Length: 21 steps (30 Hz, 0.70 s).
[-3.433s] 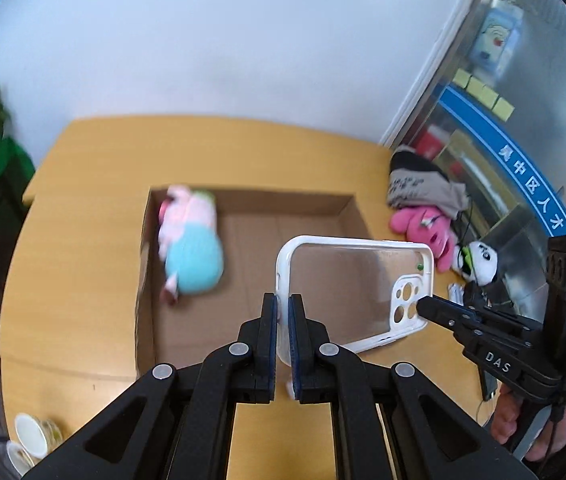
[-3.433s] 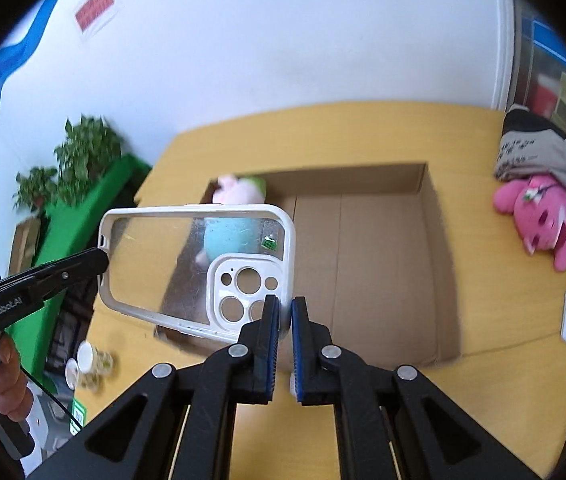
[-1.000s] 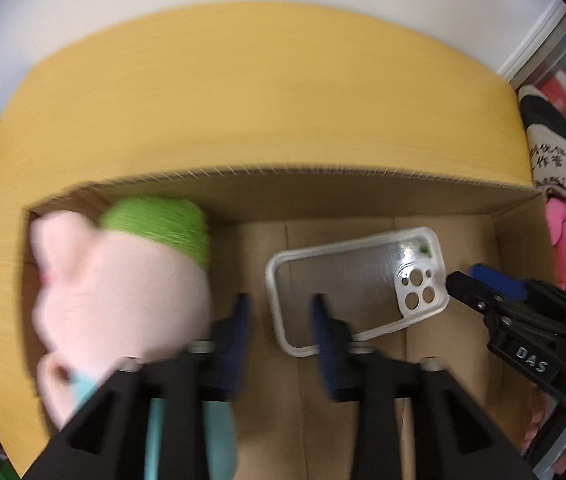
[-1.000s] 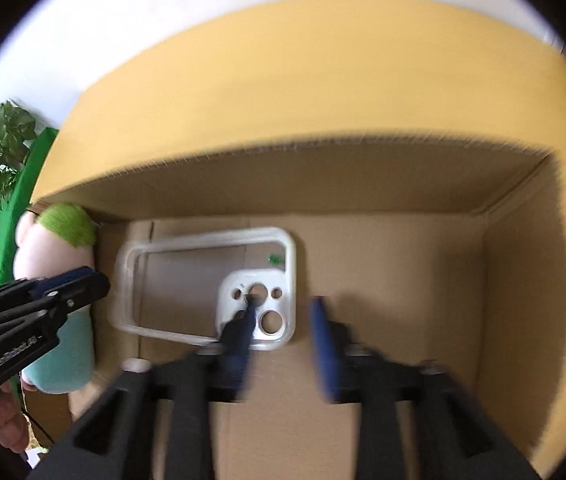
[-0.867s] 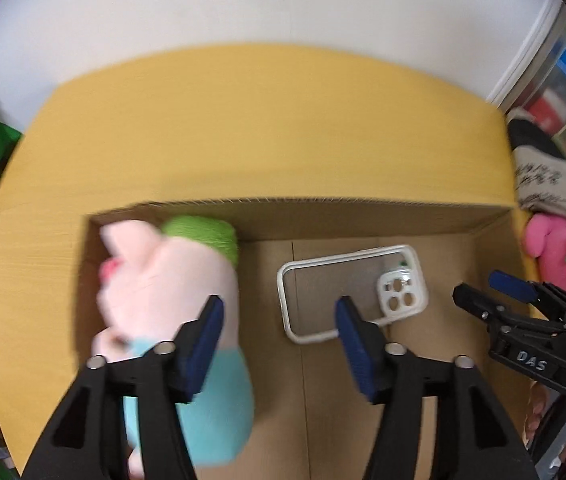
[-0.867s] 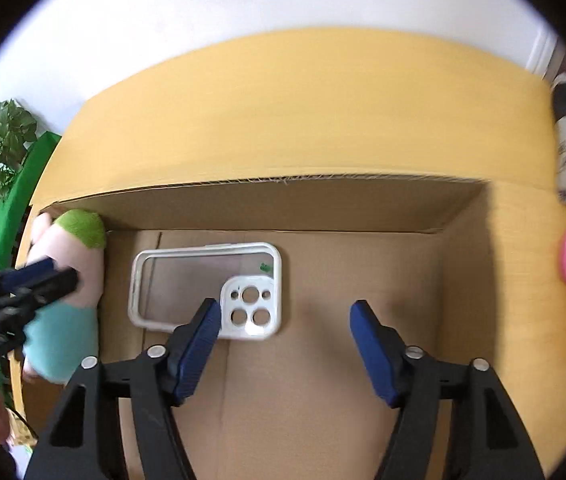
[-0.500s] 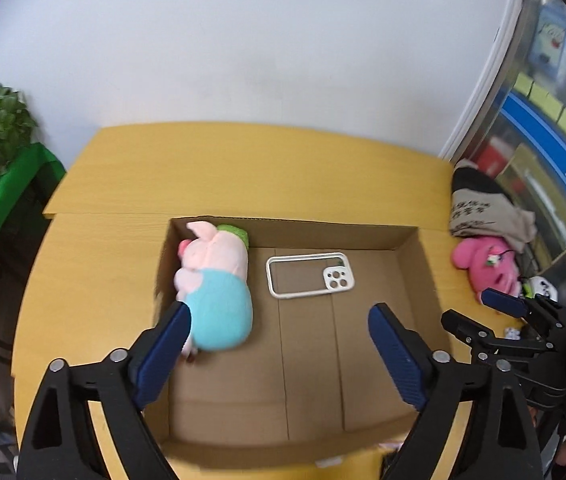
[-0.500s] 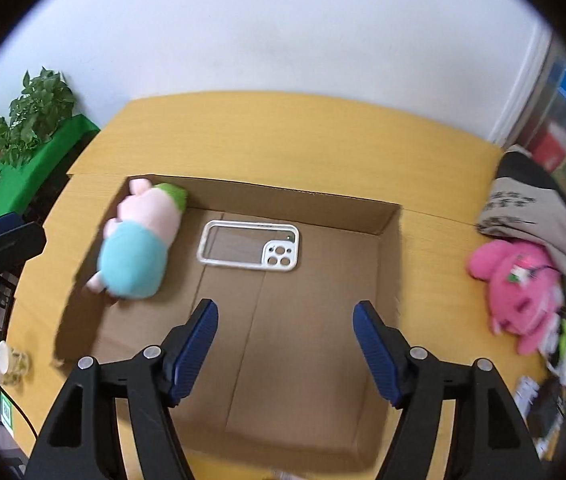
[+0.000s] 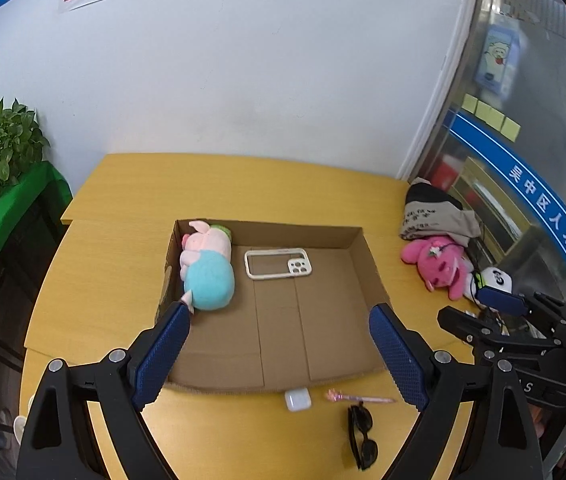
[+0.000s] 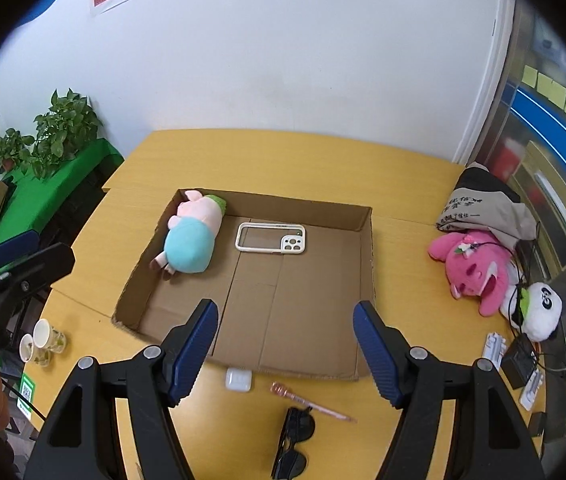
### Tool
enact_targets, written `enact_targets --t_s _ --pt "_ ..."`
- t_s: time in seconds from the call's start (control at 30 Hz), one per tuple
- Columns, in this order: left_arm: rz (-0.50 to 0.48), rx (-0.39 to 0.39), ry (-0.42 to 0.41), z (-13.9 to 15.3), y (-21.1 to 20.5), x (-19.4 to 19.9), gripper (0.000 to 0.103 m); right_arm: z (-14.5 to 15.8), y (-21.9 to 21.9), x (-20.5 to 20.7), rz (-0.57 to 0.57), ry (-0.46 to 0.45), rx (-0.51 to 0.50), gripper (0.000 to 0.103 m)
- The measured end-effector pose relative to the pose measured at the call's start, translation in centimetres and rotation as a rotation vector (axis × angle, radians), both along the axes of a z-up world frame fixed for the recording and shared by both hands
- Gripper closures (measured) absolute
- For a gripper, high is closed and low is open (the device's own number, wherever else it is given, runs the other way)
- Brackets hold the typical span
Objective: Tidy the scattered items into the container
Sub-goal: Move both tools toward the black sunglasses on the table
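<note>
An open cardboard box (image 9: 357, 240) (image 10: 367, 216) lies on the yellow table. Inside it lie a pink and teal plush pig (image 9: 207, 268) (image 10: 191, 240) at the left and a white clear phone case (image 9: 277, 263) (image 10: 271, 238) near the far wall. My left gripper (image 9: 279, 356) and right gripper (image 10: 285, 344) are both wide open and empty, held above the box's near edge. On the table in front of the box lie a white earbud case (image 9: 297, 399) (image 10: 238, 380), a pink pen (image 9: 359, 398) (image 10: 309, 399) and black sunglasses (image 9: 361, 436) (image 10: 295, 444).
A pink plush (image 10: 473, 266), a panda plush (image 10: 539, 310) and a grey bag (image 10: 483, 204) lie at the table's right. Paper cups (image 10: 41, 344) stand at the left front. White adapters and a black charger (image 10: 519, 360) sit at the right front. A green shelf with plants (image 10: 43, 132) is left.
Both grippers let go of the phone case, which now lies in the box. Both opened wide and pulled back and up away from the box.
</note>
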<state>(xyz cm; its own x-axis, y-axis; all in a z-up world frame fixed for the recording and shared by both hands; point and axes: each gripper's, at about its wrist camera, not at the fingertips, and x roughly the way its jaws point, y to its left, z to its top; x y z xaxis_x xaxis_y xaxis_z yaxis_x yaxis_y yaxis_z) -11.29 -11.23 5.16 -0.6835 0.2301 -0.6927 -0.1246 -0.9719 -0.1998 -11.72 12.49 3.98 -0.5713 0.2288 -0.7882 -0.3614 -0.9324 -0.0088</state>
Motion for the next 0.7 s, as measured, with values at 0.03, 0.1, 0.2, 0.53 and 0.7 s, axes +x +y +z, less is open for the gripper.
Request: enact_targets --t_s 0.03,0.1,0.2,0.53,0.7 --pt "-0.003 -0.002 0.001 0.1 0.0 0.5 0.009 0.1 -0.3 0.5 -0.004 0.001 0.001 0.033" --pt "-0.005 -0.001 -0.001 0.2 0.1 1.3 0.009 0.3 -0.7 1.3 -0.007 0.007 -0.006 0.033" --pt "-0.007 0.000 0.001 0.3 0.4 2.1 0.009 0.7 -1.2 2.2 -0.008 0.013 0.006 0.033" --pt "-0.042 0.010 -0.020 -0.2 1.4 2.7 0.009 0.5 -0.7 3.9 -0.043 0.007 -0.013 0.033" --pt "-0.037 0.033 -0.067 -2.1 1.7 2.8 0.009 -0.6 0.3 4.4 -0.055 -0.019 -0.037 0.033"
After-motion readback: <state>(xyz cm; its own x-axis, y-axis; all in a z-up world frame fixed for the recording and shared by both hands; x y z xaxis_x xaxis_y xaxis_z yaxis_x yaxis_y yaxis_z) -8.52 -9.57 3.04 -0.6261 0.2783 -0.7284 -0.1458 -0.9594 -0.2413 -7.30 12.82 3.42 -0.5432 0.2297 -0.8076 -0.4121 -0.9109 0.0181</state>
